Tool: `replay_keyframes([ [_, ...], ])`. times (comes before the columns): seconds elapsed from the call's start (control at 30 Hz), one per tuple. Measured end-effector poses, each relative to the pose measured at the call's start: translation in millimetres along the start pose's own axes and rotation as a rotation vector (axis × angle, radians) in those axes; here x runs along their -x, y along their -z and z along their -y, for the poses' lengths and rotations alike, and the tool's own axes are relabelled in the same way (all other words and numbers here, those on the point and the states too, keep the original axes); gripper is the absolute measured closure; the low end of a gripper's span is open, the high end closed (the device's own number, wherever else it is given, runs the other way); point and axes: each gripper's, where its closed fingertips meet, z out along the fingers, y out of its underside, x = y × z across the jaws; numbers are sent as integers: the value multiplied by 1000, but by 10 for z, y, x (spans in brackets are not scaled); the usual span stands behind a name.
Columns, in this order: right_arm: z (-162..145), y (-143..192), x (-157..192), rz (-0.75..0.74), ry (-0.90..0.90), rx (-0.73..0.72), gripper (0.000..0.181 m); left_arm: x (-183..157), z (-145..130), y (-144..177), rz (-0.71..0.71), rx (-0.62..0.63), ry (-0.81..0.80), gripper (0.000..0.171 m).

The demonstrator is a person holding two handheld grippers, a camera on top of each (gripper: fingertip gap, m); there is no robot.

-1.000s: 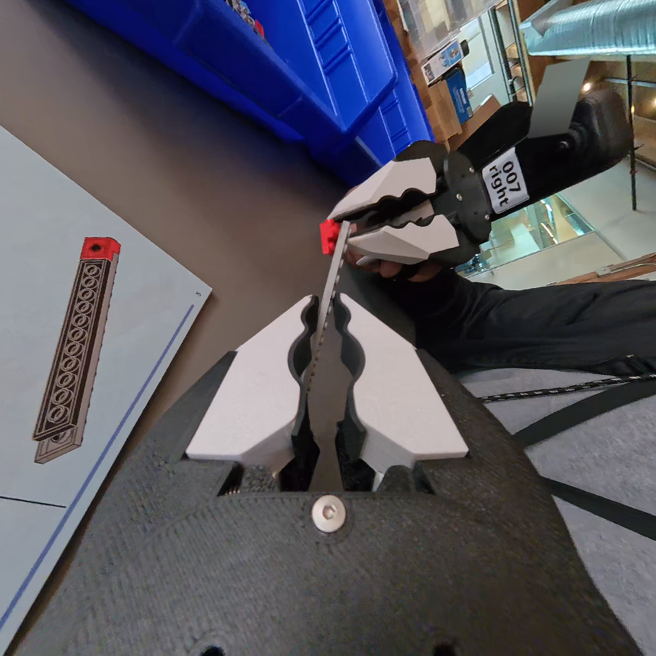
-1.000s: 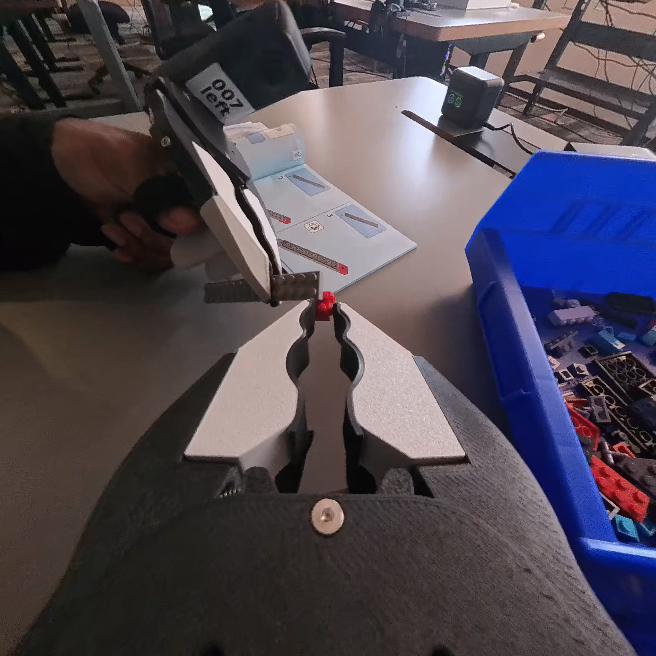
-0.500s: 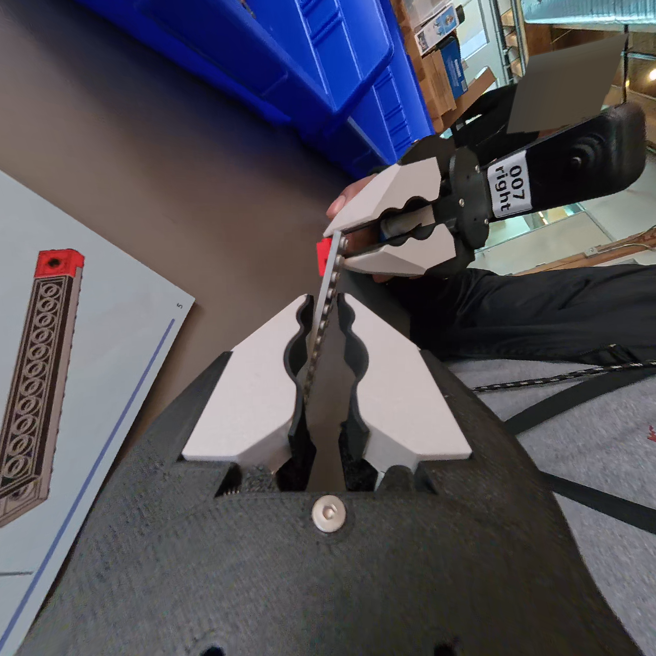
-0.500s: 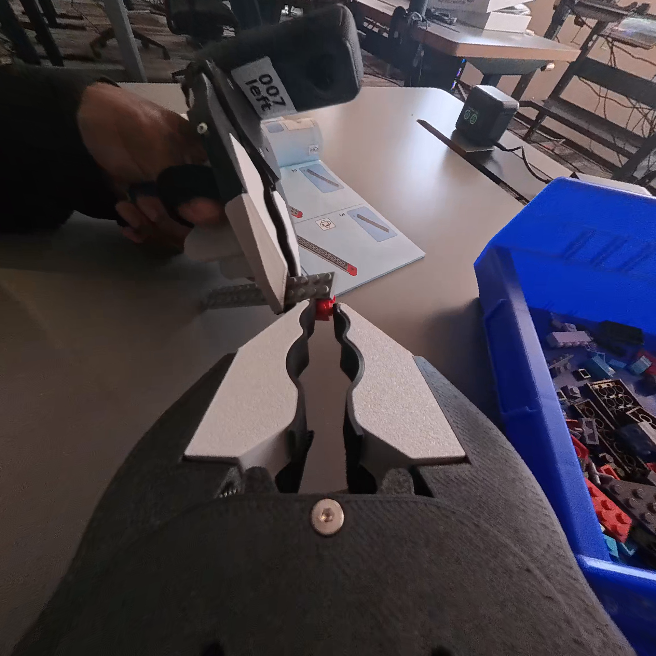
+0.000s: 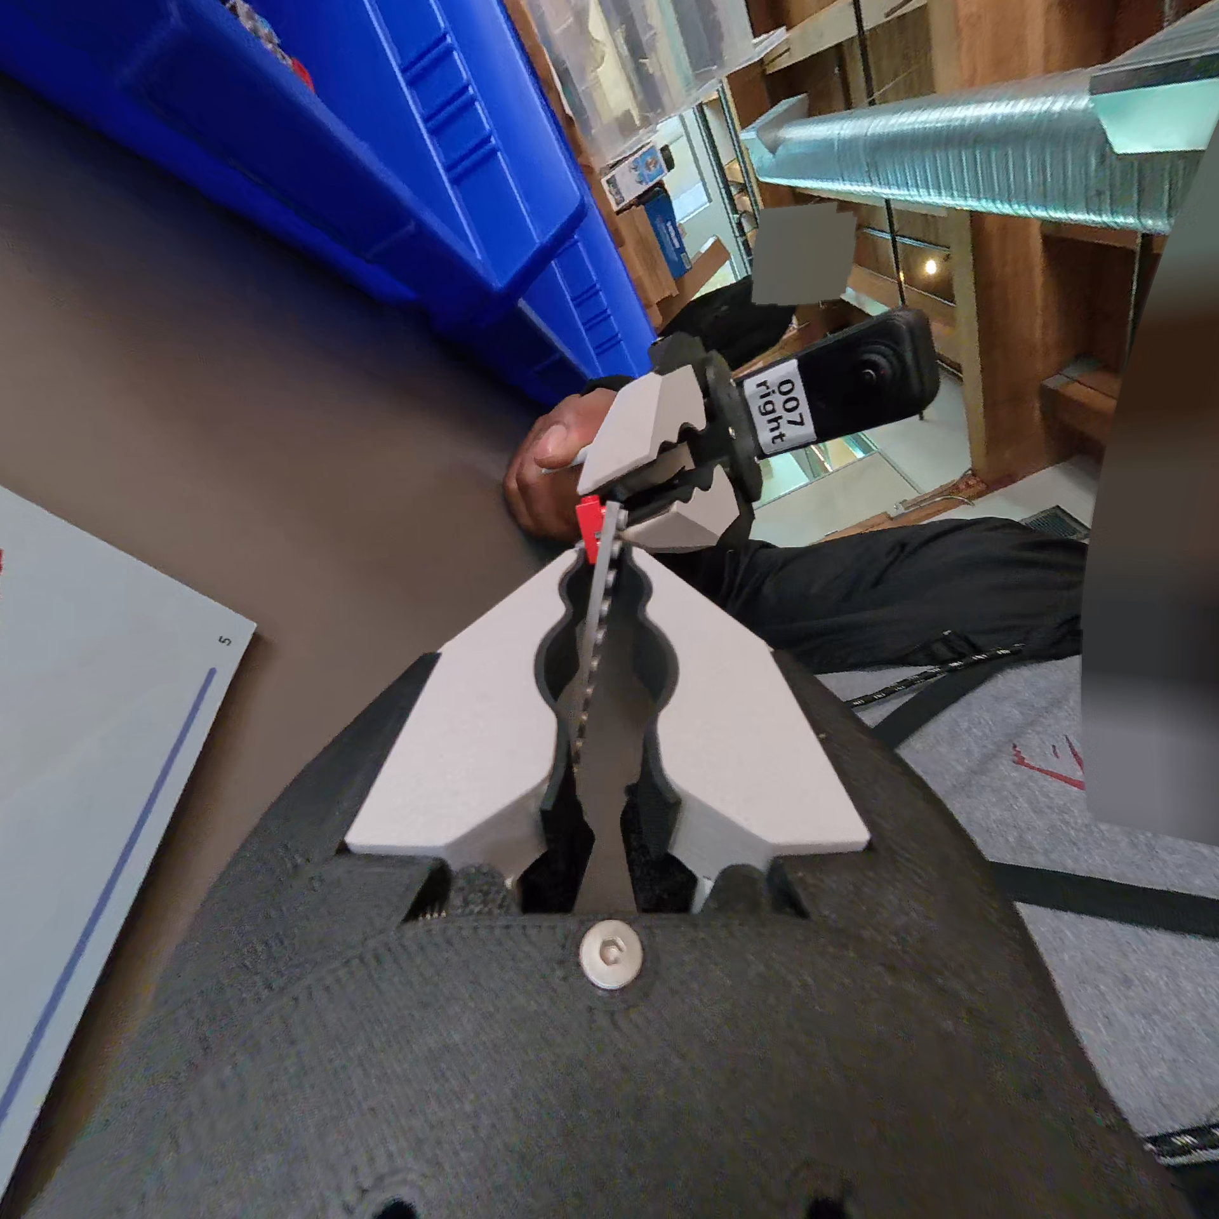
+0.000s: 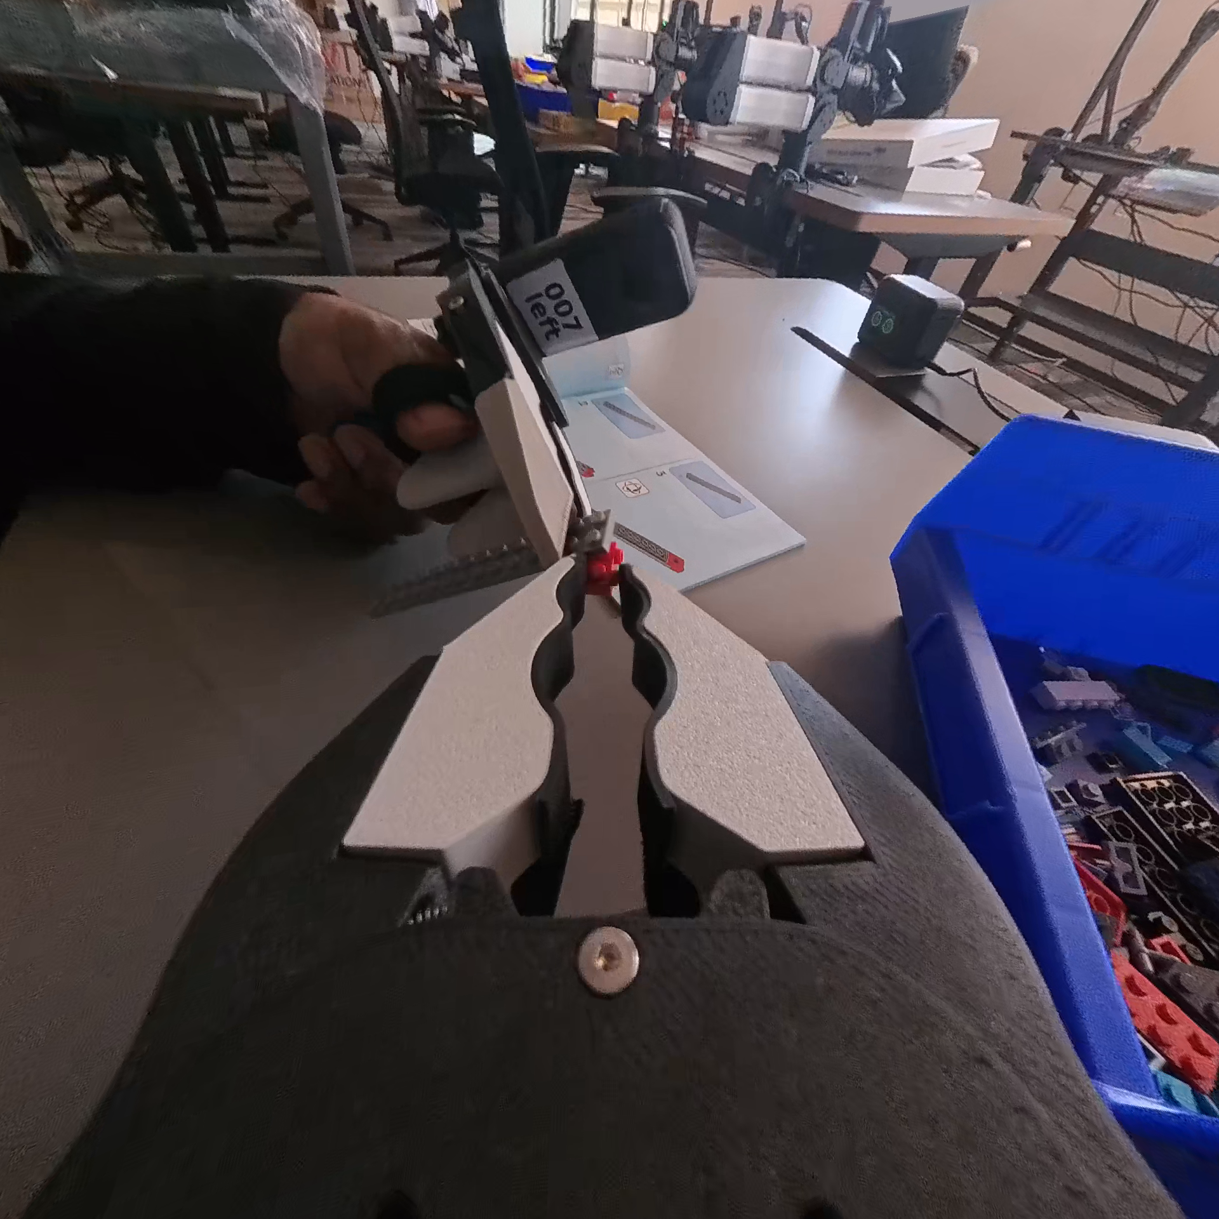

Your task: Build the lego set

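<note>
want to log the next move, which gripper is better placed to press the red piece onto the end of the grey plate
Right. The right gripper is shut on the red brick, already at the tip of the long grey plate. The left gripper is shut on that plate, bracing it.

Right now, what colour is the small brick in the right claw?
Red brick, best seen in the right wrist view, pressed against the grey plate.

glossy plastic bin (image 6: 976,758); matt table (image 6: 198,692); paper booklet (image 6: 692,521).

Red brick (image 6: 601,572) between closed jaws
</note>
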Motion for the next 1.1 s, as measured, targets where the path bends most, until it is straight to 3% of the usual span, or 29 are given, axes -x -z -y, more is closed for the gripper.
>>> replay_keyframes([
  [0.47, 140, 98, -25, 42, -58, -100, 169, -208, 70, 42, -150, -56, 27, 167],
  [0.7, 41, 132, -122, 35, -78, -31, 162, -20, 3, 13, -4, -10, -1, 167],
  [0.9, 68, 84, -7, 123, -147, -43, 159, -34, -97, 14, 8, 54, -15, 167],
  [1.1, -115, -79, 28, 131, -119, 90, 157, 132, -171, 353, 214, 95, -88, 167],
])
